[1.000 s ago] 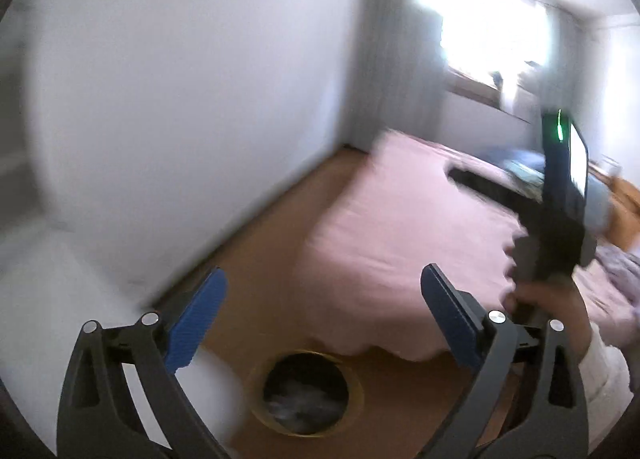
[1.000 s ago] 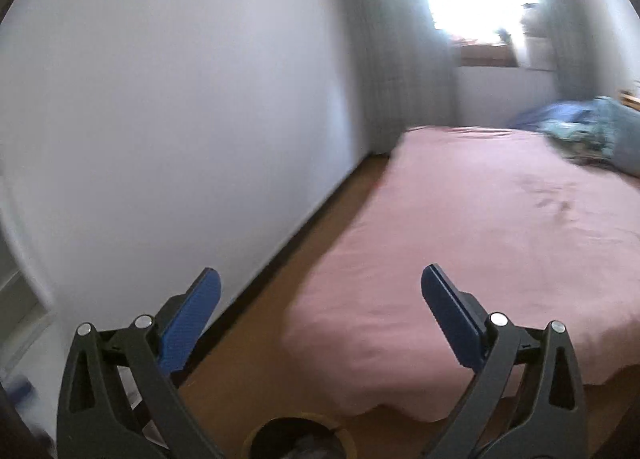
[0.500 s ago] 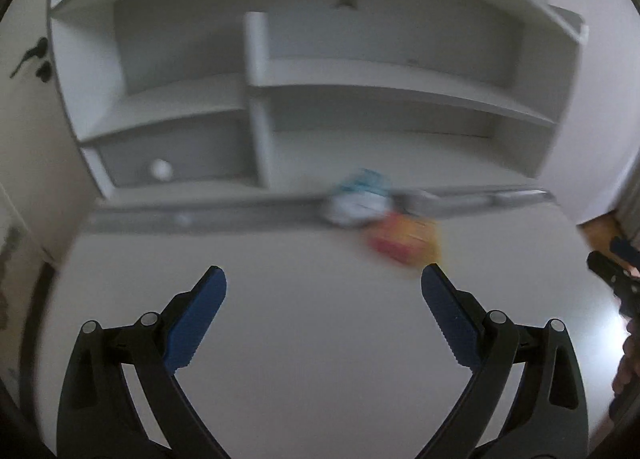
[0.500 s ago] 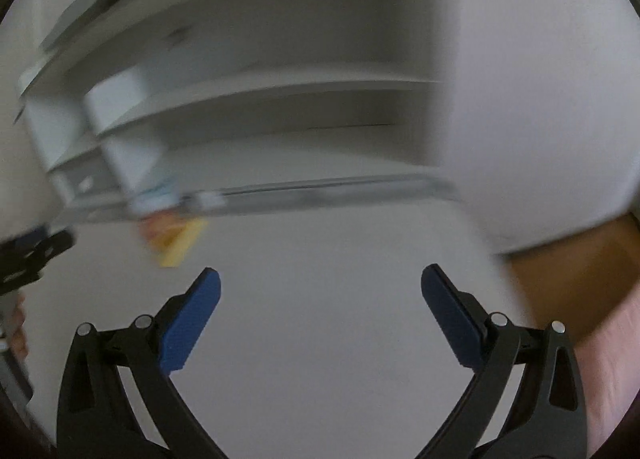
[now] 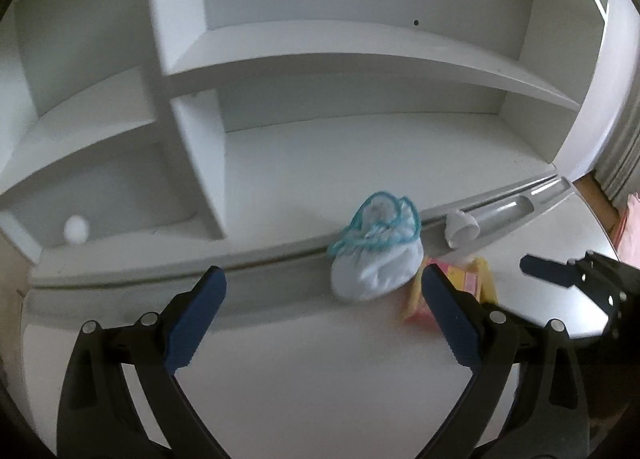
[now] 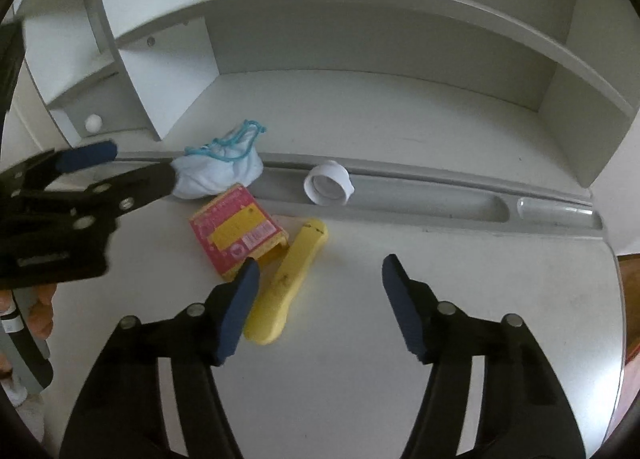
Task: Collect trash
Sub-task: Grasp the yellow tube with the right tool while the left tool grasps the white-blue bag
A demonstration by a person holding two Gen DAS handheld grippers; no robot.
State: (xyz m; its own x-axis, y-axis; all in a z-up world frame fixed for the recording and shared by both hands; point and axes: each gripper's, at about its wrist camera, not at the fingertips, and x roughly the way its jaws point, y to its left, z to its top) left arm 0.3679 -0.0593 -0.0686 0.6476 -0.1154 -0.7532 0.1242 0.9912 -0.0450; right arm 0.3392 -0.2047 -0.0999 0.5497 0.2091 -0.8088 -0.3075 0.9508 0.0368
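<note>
A white wad with a teal string point(image 5: 376, 259) point(image 6: 220, 175) lies on the white desk point(image 5: 312, 371) by a groove. Just in front of it, low over the desk, my left gripper point(image 5: 322, 279) point(image 6: 144, 162) is open and holds nothing. To the wad's right are a pink and yellow carton point(image 6: 238, 233) point(image 5: 476, 283) and a long yellow piece point(image 6: 292, 279). My right gripper point(image 6: 320, 265) hovers over the desk with its jaws closing; nothing is pressed between them, and the yellow piece lies by its left finger. A white cap point(image 6: 328, 185) point(image 5: 460, 227) sits in the groove.
White hutch shelves point(image 5: 320, 55) rise behind the groove. A small white ball point(image 5: 76, 229) point(image 6: 94, 123) rests in the lower left cubby. Brown floor point(image 5: 596, 195) shows past the desk's right edge. A person's hand point(image 6: 38, 311) grips the left tool.
Both cameras swung from the bed and floor bin round to the desk and came closer to the trash. The right jaws stand narrower than before.
</note>
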